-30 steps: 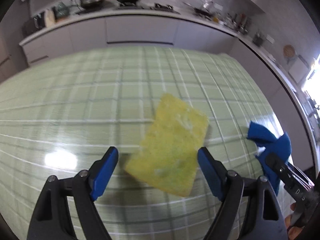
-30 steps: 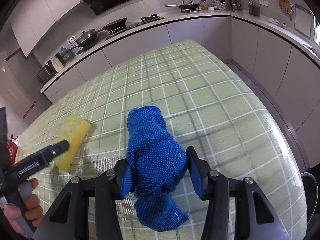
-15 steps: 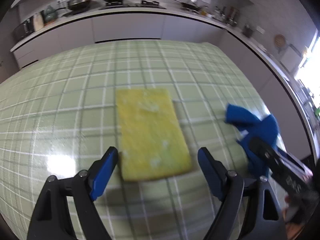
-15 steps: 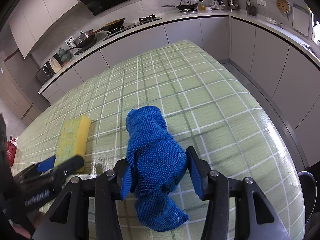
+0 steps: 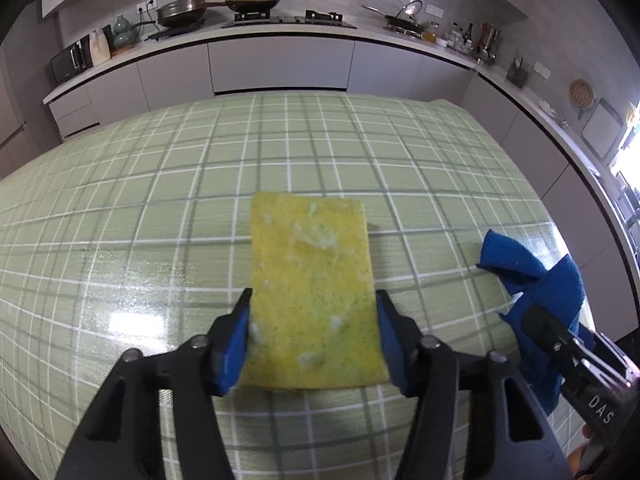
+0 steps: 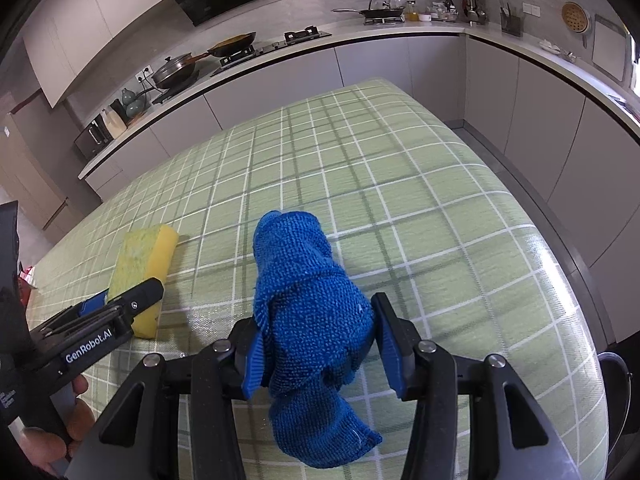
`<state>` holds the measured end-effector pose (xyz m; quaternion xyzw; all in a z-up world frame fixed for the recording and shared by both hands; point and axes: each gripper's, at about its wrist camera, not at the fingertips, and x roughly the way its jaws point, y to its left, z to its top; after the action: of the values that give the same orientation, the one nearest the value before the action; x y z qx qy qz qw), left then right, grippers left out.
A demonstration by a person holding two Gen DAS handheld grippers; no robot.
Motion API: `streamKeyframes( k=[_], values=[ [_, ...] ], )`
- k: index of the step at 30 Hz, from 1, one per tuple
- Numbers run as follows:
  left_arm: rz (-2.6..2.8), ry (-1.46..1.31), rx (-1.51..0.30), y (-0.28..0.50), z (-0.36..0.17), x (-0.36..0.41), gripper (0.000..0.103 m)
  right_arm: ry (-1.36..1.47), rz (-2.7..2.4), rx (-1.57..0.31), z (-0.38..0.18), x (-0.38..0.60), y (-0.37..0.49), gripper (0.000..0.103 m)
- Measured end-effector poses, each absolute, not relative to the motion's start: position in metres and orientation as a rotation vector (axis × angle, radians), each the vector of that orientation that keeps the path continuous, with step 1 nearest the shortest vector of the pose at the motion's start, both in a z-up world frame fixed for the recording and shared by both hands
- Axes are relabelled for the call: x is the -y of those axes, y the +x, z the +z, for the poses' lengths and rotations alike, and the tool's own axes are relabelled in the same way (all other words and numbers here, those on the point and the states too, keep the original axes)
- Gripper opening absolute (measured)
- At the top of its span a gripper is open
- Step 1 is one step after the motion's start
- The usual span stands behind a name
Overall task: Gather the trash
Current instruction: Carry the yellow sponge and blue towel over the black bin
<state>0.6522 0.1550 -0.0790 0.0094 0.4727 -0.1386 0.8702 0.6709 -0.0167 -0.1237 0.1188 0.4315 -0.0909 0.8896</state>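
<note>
A yellow sponge (image 5: 316,296) lies flat on the green checked tablecloth (image 5: 160,200). My left gripper (image 5: 314,340) is shut on its near end, a blue pad against each long side. The sponge also shows in the right wrist view (image 6: 142,256), with the left gripper's finger (image 6: 132,300) at its near end. My right gripper (image 6: 320,344) is shut on a crumpled blue cloth (image 6: 308,312), which sticks out forward and hangs down below the jaws. In the left wrist view the cloth (image 5: 532,276) sits at the right, near the table's edge.
The table's right edge (image 6: 560,248) drops to the floor beside grey cabinets (image 6: 520,92). A kitchen counter (image 5: 280,32) with pans and a hob runs along the back wall. A person's hand (image 6: 60,420) holds the left gripper's handle.
My left gripper moved forward over the sponge and closed on its long sides; the sponge now lines up straight with the fingers. The right gripper and blue cloth stayed as they were.
</note>
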Motion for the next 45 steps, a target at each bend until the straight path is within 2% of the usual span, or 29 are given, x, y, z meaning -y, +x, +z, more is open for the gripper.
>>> streamKeyframes(
  k=[6,17,26,36,45],
  values=[
    [-0.303,0.008,-0.974,0.63,-0.075,-0.178,0.049,0.257,-0.146,-0.905,-0.121,0.011,0.667,0.046],
    [-0.325,0.02,-0.961,0.582,-0.059,-0.187,0.049,0.28,-0.085,-0.909,-0.114,-0.002,0.639,0.046],
    [-0.346,0.022,-1.003,0.525,-0.059,-0.181,0.048,0.303,-0.032,-0.926,-0.113,0.007,0.578,0.045],
    [-0.329,-0.018,-0.94,0.462,-0.034,-0.142,0.048,0.334,0.045,-0.849,-0.071,0.051,0.508,0.044],
    [-0.472,0.012,-0.923,0.419,-0.032,-0.087,0.048,0.41,-0.142,-0.784,-0.059,0.124,0.414,0.044]
  ],
)
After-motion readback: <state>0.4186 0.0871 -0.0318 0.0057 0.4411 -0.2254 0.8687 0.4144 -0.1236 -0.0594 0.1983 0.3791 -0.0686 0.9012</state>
